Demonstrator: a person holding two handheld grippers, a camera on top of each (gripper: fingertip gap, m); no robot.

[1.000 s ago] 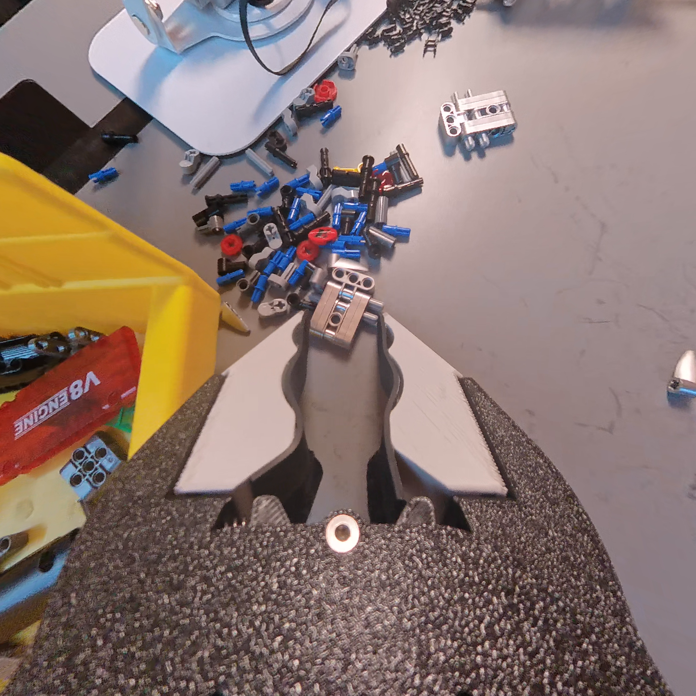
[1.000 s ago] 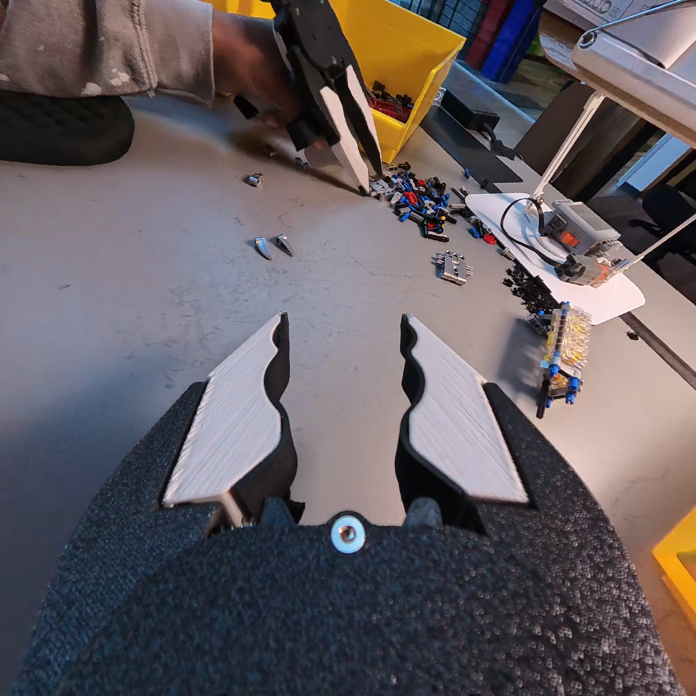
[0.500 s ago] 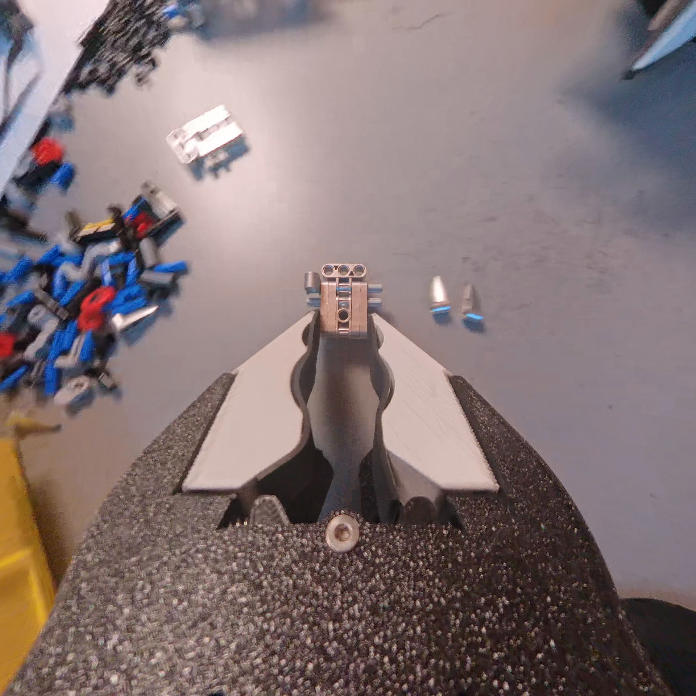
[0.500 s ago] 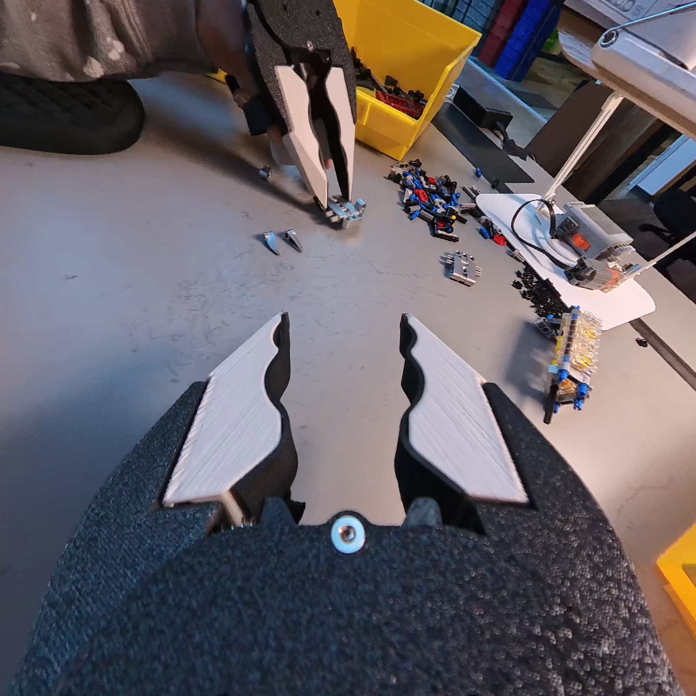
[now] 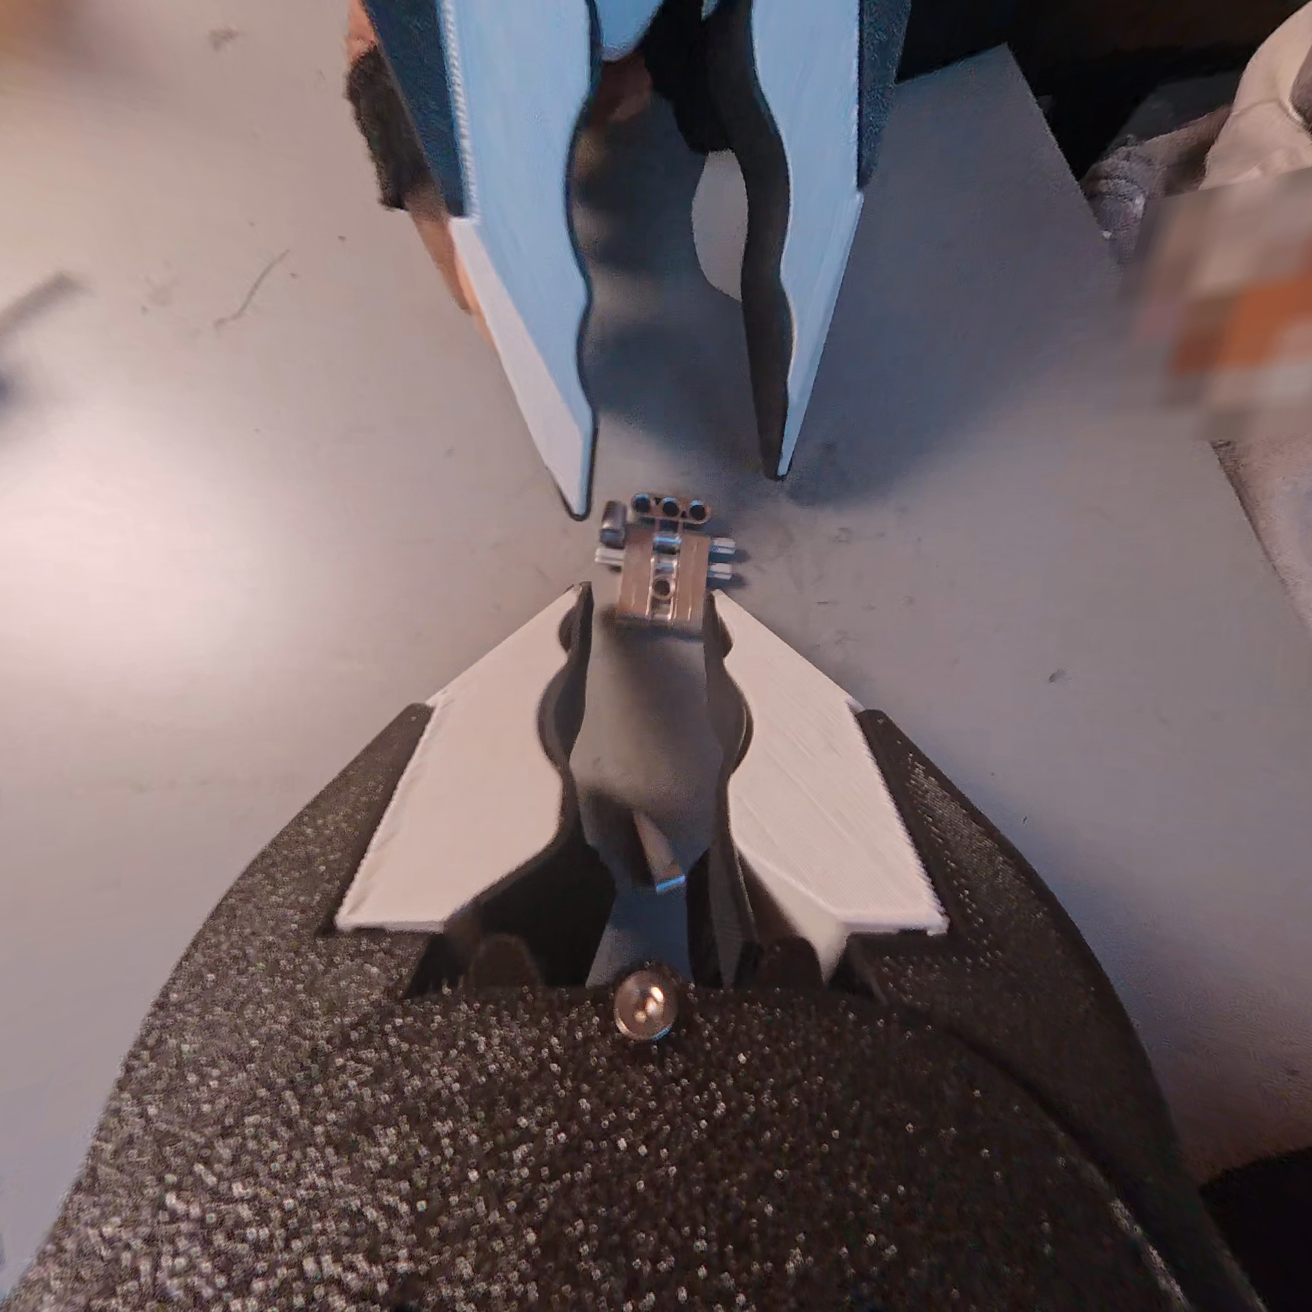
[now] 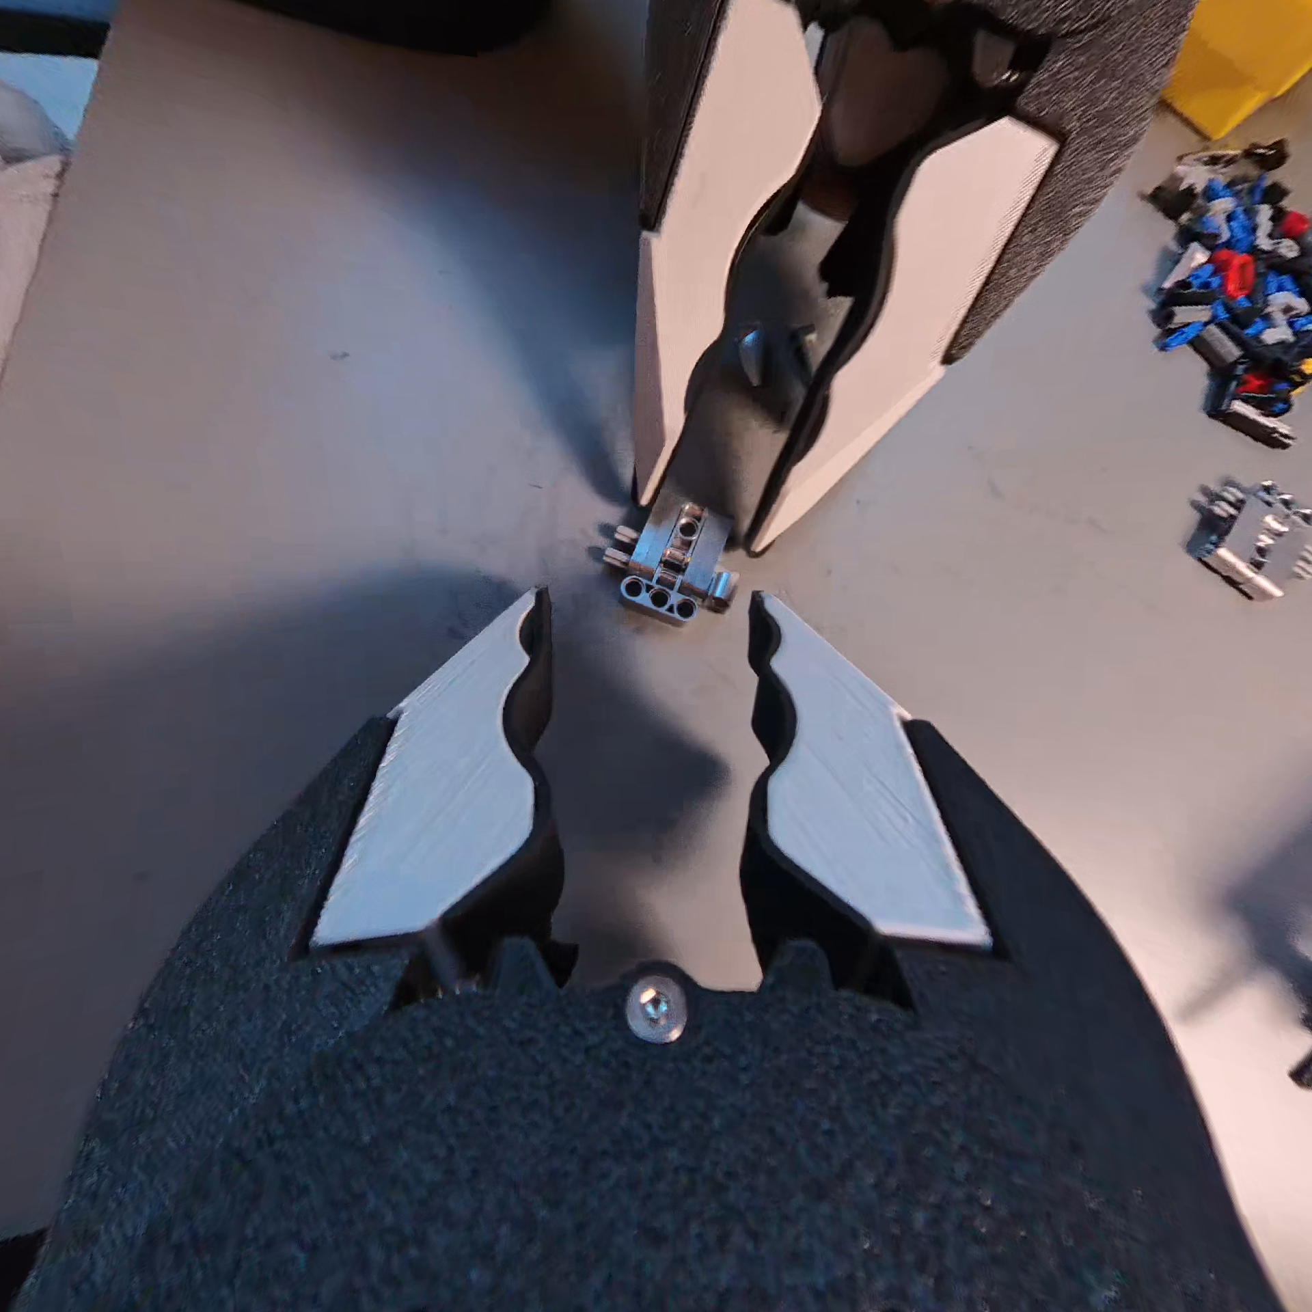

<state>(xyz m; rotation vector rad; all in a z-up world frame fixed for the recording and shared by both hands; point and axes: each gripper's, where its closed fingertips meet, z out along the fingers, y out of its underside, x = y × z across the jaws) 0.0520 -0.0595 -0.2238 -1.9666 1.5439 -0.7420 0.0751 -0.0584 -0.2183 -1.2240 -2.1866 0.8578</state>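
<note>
Between the left tool's [image 5: 649, 603] tips — a grey brick assembly [image 5: 664, 564].

Left gripper [image 5: 649, 603] fingers nearly closed, right gripper [image 6: 646, 603] spread wide, tips facing.

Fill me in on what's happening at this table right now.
A person works two hand-held grippers. The left hand-held gripper is shut on a small grey studless building-block assembly, low over the grey table. The right hand-held gripper faces it, open, tips just short of the piece. A pile of blue, black and red small parts lies aside.
</note>
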